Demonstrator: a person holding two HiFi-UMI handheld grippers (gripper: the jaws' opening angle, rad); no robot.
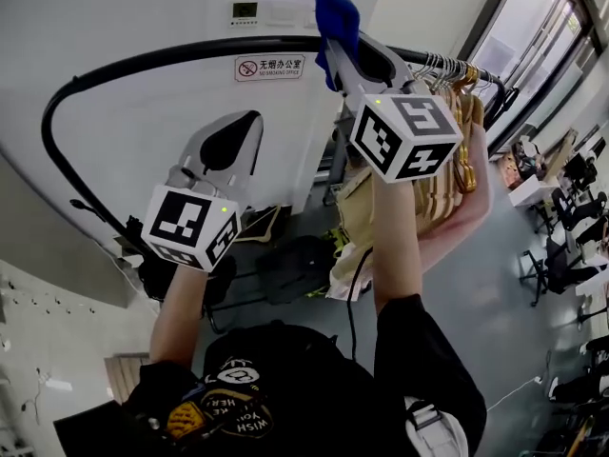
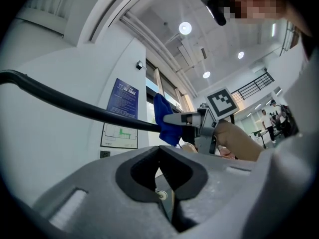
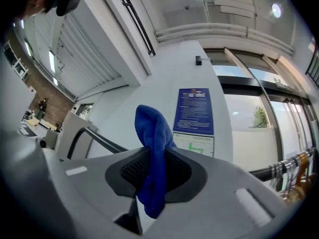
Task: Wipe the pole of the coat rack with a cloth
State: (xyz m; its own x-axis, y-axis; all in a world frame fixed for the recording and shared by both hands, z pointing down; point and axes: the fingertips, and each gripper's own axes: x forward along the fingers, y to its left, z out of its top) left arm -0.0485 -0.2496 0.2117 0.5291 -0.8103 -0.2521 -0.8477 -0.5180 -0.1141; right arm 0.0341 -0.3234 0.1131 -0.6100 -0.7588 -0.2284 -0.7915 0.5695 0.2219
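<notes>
The left gripper (image 2: 159, 152) is held below the pole (image 1: 171, 59), its jaws shut together on nothing; the right gripper (image 3: 154, 159) is raised higher, its jaws clamped on the cloth (image 3: 152, 132); the cloth is laid against the pole's top bar, beside the hangers (image 1: 459, 98); a wall (image 1: 143, 141) is seen behind.

Stretch of pole (image 1: 171, 57) behind blue cloth (image 1: 336, 15) and right tongs (image 1: 333, 55); poster (image 3: 193, 111) print illegible
</notes>
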